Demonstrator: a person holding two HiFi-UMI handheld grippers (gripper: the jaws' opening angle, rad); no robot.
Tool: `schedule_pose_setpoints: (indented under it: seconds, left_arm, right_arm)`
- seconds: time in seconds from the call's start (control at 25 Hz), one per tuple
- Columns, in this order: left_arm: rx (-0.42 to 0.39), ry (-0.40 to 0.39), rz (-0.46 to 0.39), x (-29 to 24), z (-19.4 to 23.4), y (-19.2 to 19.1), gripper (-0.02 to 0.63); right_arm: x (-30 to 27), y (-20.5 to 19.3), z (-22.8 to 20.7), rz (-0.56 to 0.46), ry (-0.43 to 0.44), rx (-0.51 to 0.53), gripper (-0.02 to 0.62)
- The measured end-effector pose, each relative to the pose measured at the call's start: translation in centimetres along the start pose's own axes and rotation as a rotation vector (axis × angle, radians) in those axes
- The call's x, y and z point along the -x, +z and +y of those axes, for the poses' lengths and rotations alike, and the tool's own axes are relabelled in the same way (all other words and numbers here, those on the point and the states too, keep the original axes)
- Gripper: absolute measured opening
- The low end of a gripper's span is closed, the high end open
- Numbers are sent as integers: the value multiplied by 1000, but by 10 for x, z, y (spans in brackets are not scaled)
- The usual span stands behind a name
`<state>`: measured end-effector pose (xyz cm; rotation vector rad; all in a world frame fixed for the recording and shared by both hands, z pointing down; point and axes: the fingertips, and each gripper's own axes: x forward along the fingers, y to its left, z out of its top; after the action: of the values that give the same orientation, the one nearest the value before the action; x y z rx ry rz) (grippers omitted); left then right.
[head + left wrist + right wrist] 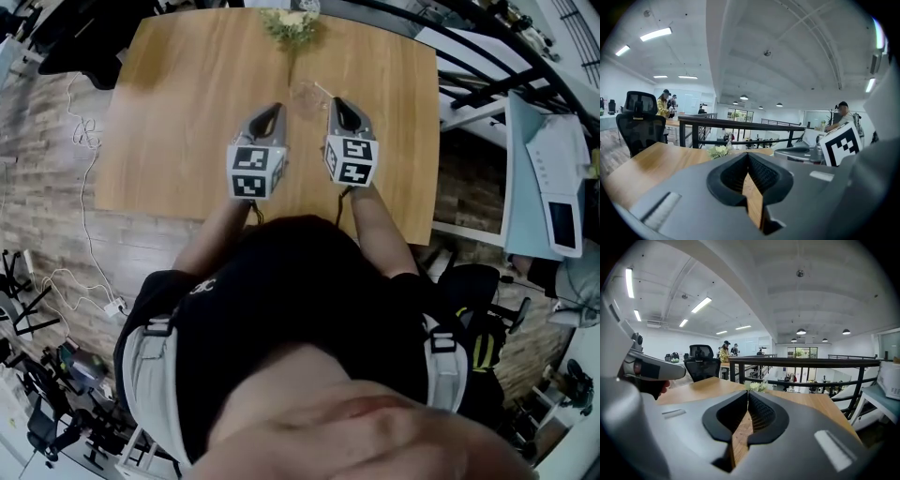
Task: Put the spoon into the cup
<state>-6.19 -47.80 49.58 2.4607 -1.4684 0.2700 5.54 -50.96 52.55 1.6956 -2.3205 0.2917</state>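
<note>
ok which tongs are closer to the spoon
Right. The right tongs have their tips just short of the spoon; the left tongs are across the cup from it.

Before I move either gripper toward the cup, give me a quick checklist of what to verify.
1. Left gripper empty: ok, jaws together, nothing between them.
2. Right gripper empty: ok, jaws together, nothing between them.
3. Jaws opened for a grasp: not ok, both are shut.
4. Cup located: ok, clear, on the table between the two gripper tips.
5. Spoon located: cannot tell; a thin pale streak beside the cup may be it.
6. Flowers apart from the cup: ok, at the far edge.
</note>
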Motion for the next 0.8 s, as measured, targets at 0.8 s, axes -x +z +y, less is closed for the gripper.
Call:
schedule_pose_setpoints:
  seconds: [0.8]
  left_arm:
    - [123, 24, 75, -16, 65, -29, 12]
  right_arm:
    - [-77, -89, 14, 259, -9, 4, 6]
